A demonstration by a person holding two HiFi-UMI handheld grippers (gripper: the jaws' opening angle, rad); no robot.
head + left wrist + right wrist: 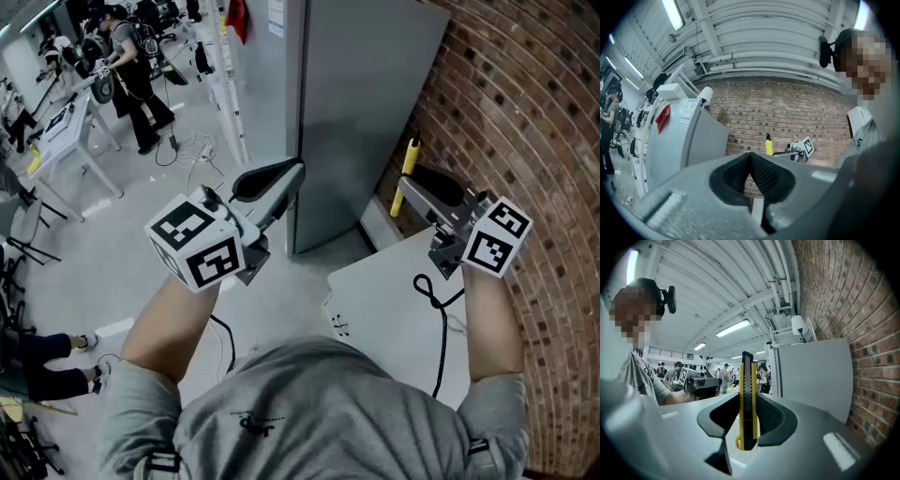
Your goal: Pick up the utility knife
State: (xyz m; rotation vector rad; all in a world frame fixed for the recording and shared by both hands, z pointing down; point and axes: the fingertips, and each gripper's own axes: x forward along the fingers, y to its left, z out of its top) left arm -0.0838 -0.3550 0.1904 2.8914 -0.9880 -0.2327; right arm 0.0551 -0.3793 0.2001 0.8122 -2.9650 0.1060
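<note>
In the head view, I hold the left gripper (272, 183) and right gripper (433, 199) raised over the table (394, 300), with the knife (407, 173) sticking up close to the wall (525, 112). The left gripper view shows its jaws closed together on nothing. In the right gripper view, the jaws clamp the knife upright near its lower end. I judge that the long free end could pivot loose or clip the bricks.

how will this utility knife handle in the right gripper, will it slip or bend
The utility knife looks stiff: its slim yellow-and-black body stands straight between the pads of the right gripper. Probably light, being a narrow plastic-looking shell. Held on smooth flat sides with much sticking out, it might pivot if swung fast.
</note>
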